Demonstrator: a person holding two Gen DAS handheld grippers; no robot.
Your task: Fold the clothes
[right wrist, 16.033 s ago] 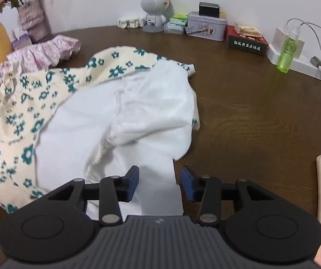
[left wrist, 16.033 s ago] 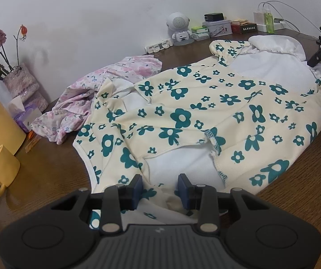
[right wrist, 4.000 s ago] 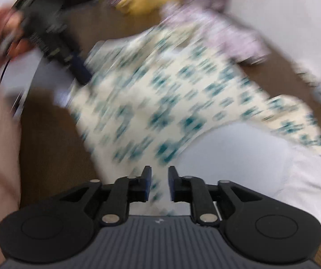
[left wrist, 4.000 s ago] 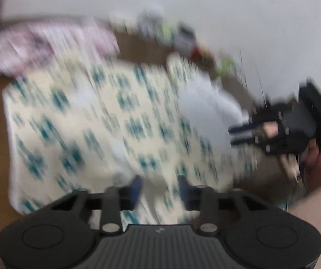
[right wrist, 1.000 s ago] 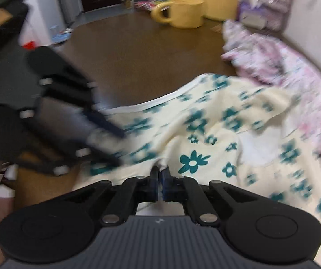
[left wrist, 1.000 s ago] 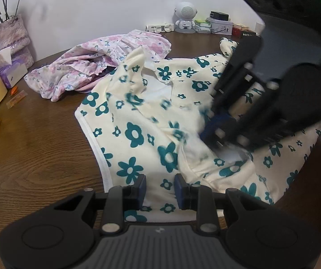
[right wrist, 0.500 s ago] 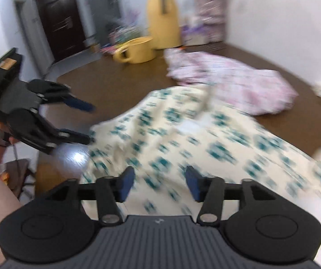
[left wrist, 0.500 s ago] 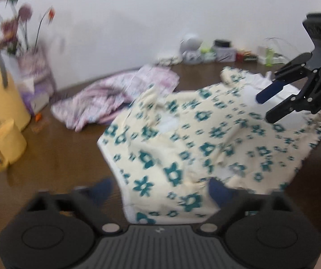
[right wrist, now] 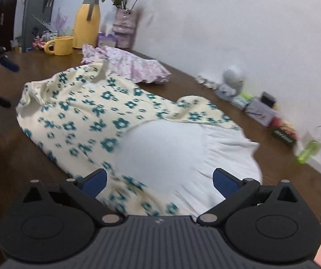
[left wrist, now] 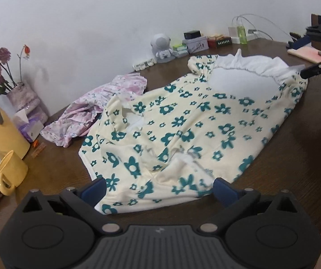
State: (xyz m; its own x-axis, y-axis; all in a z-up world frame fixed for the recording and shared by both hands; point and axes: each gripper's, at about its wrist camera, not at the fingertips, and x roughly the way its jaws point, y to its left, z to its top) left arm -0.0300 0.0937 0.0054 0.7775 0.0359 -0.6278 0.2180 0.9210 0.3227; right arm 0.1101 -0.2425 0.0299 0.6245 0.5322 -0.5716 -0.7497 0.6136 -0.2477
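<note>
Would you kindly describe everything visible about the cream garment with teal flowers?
The cream garment is soft knit-looking fabric printed with teal flowers, lying rumpled across the brown table. Its white inside shows where one end is turned back, edged by a gathered hem. A pink floral garment touches its far side. Neither tongs grip it; both stand open.

Light: we see even, soft indoor light, bright on the wall.
Shadows: faint behind the flowers; dark table at right.
Glare: small sheen on the table's left edge in our right view.
Blur: right view smeared; dress print streaked. Left view mostly sharp.
Distortion: fisheye bending, black corners.
</note>
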